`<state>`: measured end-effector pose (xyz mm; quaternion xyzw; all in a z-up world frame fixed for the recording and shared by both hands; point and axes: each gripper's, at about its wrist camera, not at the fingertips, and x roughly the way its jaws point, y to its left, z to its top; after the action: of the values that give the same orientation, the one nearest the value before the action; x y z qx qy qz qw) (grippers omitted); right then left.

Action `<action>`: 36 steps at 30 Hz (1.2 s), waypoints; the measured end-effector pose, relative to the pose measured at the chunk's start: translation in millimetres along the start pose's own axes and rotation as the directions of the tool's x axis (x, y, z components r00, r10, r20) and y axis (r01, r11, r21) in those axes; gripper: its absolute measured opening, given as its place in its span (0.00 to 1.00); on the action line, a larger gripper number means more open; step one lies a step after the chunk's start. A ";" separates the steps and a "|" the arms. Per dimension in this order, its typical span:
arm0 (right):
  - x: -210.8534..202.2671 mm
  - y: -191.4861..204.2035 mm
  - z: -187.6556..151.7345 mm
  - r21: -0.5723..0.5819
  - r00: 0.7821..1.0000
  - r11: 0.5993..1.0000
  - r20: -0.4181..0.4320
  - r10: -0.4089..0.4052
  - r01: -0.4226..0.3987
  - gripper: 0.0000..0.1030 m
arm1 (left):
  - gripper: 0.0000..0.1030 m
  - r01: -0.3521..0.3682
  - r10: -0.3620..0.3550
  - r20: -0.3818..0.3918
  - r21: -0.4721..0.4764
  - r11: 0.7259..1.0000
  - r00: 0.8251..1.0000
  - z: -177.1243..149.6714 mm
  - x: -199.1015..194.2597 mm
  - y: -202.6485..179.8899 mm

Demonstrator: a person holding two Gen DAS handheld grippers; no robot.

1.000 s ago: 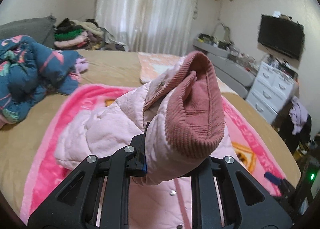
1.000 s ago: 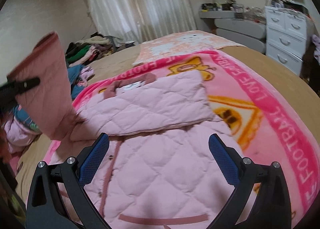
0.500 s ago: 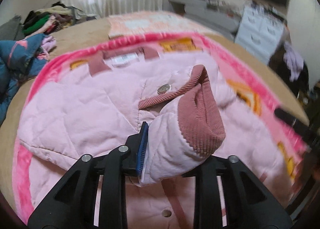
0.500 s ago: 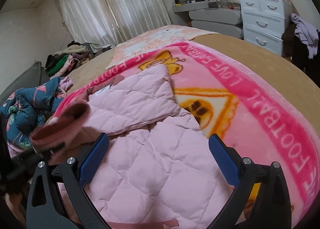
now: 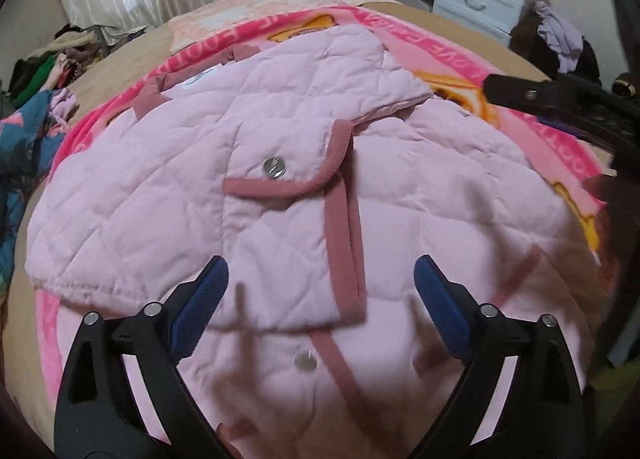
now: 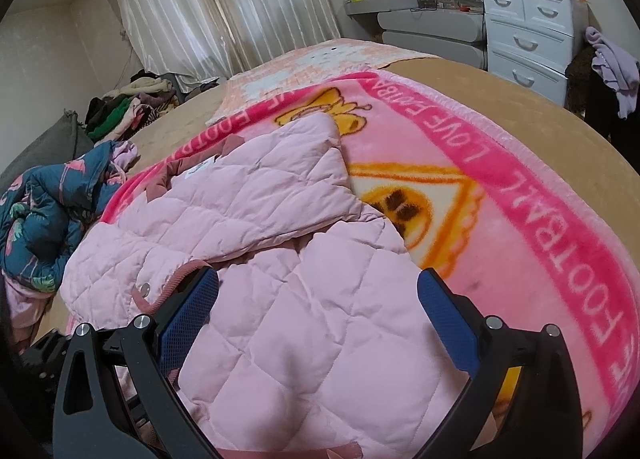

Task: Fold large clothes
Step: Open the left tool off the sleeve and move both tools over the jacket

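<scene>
A pale pink quilted jacket (image 5: 140, 199) lies spread on a pink printed blanket (image 5: 500, 71) on the bed. Its sleeve (image 5: 280, 243), edged in dusty-rose cord and bearing a silver snap, is folded flat across the jacket front. My left gripper (image 5: 320, 271) hovers just over that sleeve with its jaws opening wide; the sleeve end lies under the gap and the pads touch nothing. In the right wrist view the jacket (image 6: 300, 319) fills the foreground. My right gripper (image 6: 319, 277) stands open above the jacket's right side, holding nothing.
A dark blue flowered quilt (image 6: 44, 211) is bunched at the bed's left edge, with a pile of clothes (image 6: 128, 107) behind it. White drawers (image 6: 532, 31) and a hanging purple garment (image 6: 612, 63) stand to the right. Tan bedsheet (image 6: 520, 107) surrounds the blanket.
My left gripper came down with the sleeve and let it go; the cuff now lies flat on the jacket front and the jaws stand wide. The right gripper shifted slightly.
</scene>
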<state>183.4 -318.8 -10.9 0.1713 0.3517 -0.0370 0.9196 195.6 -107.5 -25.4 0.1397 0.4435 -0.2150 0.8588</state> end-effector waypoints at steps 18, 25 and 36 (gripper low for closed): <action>44.9 102.3 -35.8 -0.009 0.938 0.966 -0.240 0.250 -0.260 0.96 | 0.91 -0.137 0.177 0.068 -0.394 0.909 0.982 -27.3 -60.1 179.2; 71.2 115.6 -53.2 0.072 0.928 0.971 -0.284 0.240 -0.228 0.96 | 0.91 -0.168 0.231 0.086 -0.452 0.876 0.969 -41.1 -61.0 238.6; 89.0 123.5 -50.3 0.110 0.925 0.954 -0.234 0.299 -0.281 0.40 | 0.91 -0.084 0.207 0.141 -0.595 0.799 0.968 -55.0 -44.9 301.8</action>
<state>241.6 -181.0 -68.7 0.2588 0.4331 0.1081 0.8566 282.9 189.4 -4.8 -0.1194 0.3881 -0.0142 0.9138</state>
